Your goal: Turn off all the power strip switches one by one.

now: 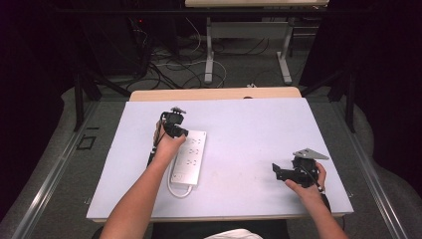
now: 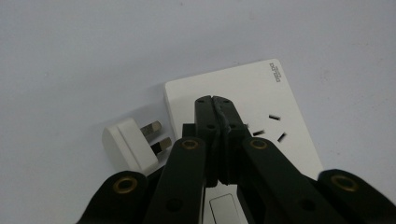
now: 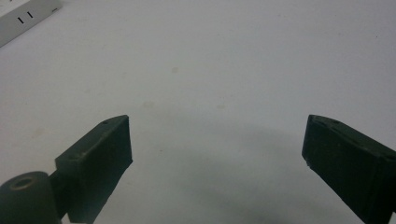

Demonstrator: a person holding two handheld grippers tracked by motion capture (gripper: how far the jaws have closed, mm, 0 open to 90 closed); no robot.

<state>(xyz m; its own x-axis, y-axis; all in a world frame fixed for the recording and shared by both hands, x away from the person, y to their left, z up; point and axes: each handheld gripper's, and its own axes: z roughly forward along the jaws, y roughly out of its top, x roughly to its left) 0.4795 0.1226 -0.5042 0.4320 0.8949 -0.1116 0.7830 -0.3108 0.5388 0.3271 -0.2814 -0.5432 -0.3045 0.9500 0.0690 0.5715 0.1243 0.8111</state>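
Observation:
A white power strip point(image 1: 191, 158) lies left of the table's middle, its cord looped at the near end point(image 1: 179, 192). My left gripper point(image 1: 177, 127) hovers over the strip's far end, shut, with its jaws pressed together and nothing visible between them. In the left gripper view the jaw tips point(image 2: 215, 101) sit over the strip's end socket point(image 2: 252, 93), and a white plug point(image 2: 128, 145) lies loose on the table beside the strip, prongs toward it. My right gripper point(image 1: 278, 172) rests low at the table's right, open wide point(image 3: 217, 128) over bare table.
The pale table top point(image 1: 249, 129) has free room in its middle and right. A corner of the power strip point(image 3: 23, 16) shows far off in the right gripper view. Cables and desk legs point(image 1: 209, 59) stand on the floor beyond the table.

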